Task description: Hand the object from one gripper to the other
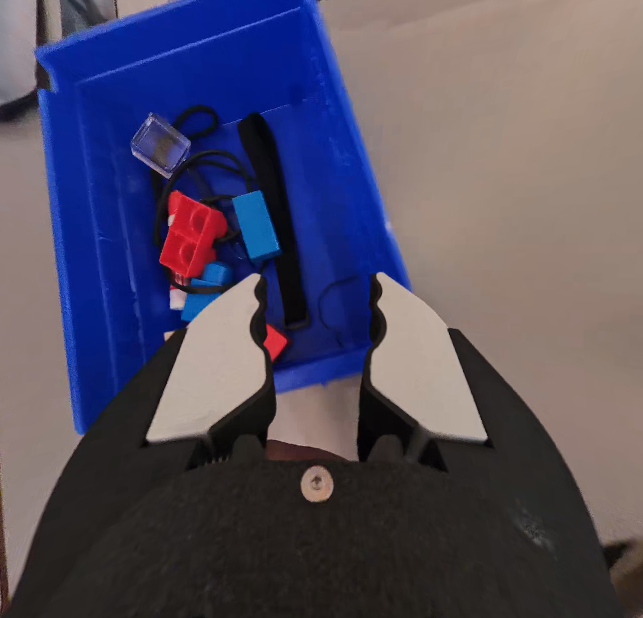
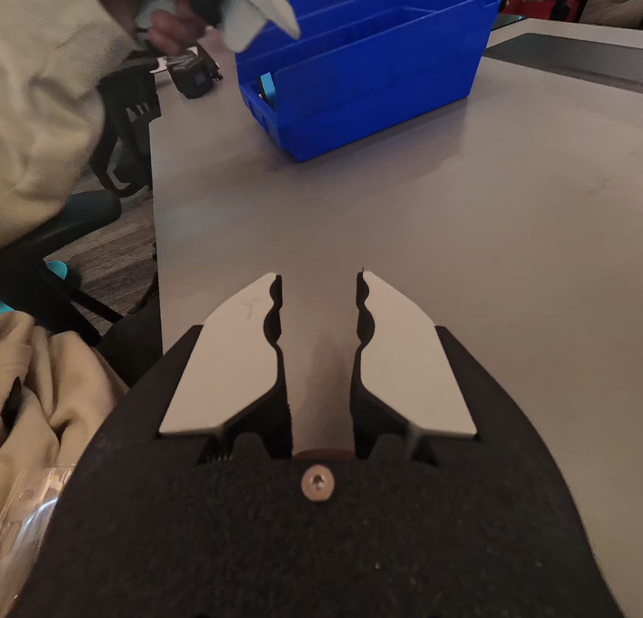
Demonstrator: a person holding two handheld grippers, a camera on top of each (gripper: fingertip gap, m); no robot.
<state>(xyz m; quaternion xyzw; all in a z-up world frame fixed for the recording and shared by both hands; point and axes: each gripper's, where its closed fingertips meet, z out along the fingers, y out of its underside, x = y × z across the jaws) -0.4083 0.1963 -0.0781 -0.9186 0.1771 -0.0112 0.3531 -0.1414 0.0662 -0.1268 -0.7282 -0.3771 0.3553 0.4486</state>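
Observation:
A blue bin [image 1: 104, 190] on the grey table holds a red toy brick [image 1: 189, 234], a blue block [image 1: 255, 227], a clear plastic cube [image 1: 160, 145], a black strap [image 1: 275, 218], thin black cords and other small red and blue pieces. My left gripper [image 1: 316, 281] is open and empty, hovering over the bin's near end. My right gripper [image 2: 318, 277] is open and empty above bare table, well short of the bin [image 2: 375, 89]. The left gripper also shows in the right wrist view [image 2: 264, 19], blurred, above the bin's left end.
The grey table [image 2: 452, 235] spreads around the bin, with its left edge beside a black chair [image 2: 62, 225]. A person's hand and pale sleeve [image 2: 45, 96] are at the upper left. Dark gear [image 2: 191, 72] lies at the table's far left. About 30 cm separates my left fingertips from my right.

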